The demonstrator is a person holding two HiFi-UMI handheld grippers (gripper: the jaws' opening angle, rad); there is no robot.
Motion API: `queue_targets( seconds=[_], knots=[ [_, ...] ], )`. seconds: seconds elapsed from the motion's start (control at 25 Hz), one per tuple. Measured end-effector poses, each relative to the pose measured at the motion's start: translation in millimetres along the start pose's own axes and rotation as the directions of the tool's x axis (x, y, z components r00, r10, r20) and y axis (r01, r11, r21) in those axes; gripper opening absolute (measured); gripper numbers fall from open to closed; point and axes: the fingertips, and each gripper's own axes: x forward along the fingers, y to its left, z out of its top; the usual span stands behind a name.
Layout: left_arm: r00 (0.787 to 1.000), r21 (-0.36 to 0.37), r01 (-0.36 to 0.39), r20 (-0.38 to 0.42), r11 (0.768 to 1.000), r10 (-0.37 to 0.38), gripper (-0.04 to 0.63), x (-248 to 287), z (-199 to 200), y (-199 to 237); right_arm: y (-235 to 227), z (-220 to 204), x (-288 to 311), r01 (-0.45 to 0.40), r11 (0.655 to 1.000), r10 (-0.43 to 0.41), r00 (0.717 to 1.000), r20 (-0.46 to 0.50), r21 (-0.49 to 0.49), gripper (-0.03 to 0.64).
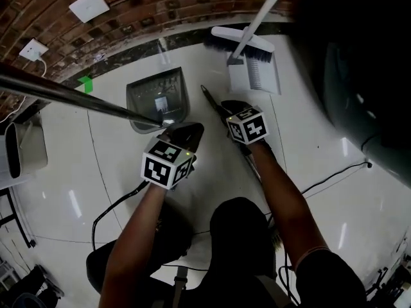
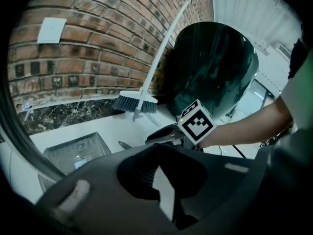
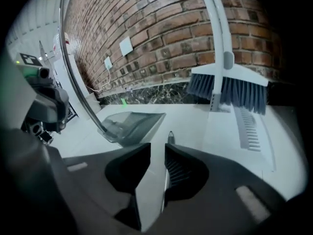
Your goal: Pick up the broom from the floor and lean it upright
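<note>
The step in hand was the grab. The right gripper [image 1: 230,108] was low over the floor [image 1: 308,146] with its jaws apart. The thin dark handle of the broom [image 1: 210,97] lay between them, not squeezed yet. The broom lay flat on the floor, its tip pointing at the far brick wall [image 1: 128,18] and the rest running back toward the person. The left gripper [image 1: 186,132], just to the left, had its jaws pressed together on nothing. Next, I think the right jaws must close tight on the handle, then lift it and tip it up against the wall, near the white broom [image 1: 247,43] leaning there.
</note>
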Motion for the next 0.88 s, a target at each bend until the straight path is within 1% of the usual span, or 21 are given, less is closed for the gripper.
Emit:
queue_targets(
  seconds=[0.16, 0.36, 0.48, 0.56, 0.6, 0.72, 0.88],
  knots=[
    [1.0, -0.023, -0.02, 0.016, 1.0, 0.02, 0.001, 12.2, -15.1, 9.2, -14.0, -26.9, 43.8, -0.005, 1.0, 0.004, 0.999, -0.041, -0.015, 0.155],
    [0.998, -0.02, -0.066, -0.004, 0.998, 0.066, 0.002, 15.8, -28.1, 18.8, -21.2, -38.1, 77.4, 0.014, 0.998, -0.019, 0.997, -0.076, -0.055, 0.185],
    [0.997, -0.009, -0.081, -0.019, 0.997, 0.081, 0.002, 19.3, -32.0, 19.5, -27.5, -45.6, 80.7, 0.068, 0.995, -0.076, 0.991, -0.11, -0.072, 0.184],
    [0.996, 0.003, -0.088, -0.02, 0.996, 0.088, 0.001, 20.7, -29.8, 19.4, -31.4, -47.5, 79.6, 0.091, 0.991, -0.102, 0.988, -0.113, -0.094, 0.147],
    [0.995, 0.008, -0.094, -0.02, 0.996, 0.094, 0.0, 20.3, -28.5, 19.7, -33.4, -48.5, 79.0, 0.096, 0.99, -0.108, 0.987, -0.116, -0.101, 0.105],
    [0.995, 0.023, -0.1, -0.021, 0.995, 0.1, 0.002, 17.3, -24.2, 17.9, -32.1, -47.8, 76.4, 0.085, 0.993, -0.094, 0.989, -0.113, -0.086, 0.1],
    [0.997, 0.037, -0.081, -0.008, 0.996, 0.081, 0.002, 14.6, -8.6, 11.2, -15.4, -29.1, 58.8, 0.039, 0.998, -0.041, 0.998, -0.039, -0.045, 0.094]
  ],
)
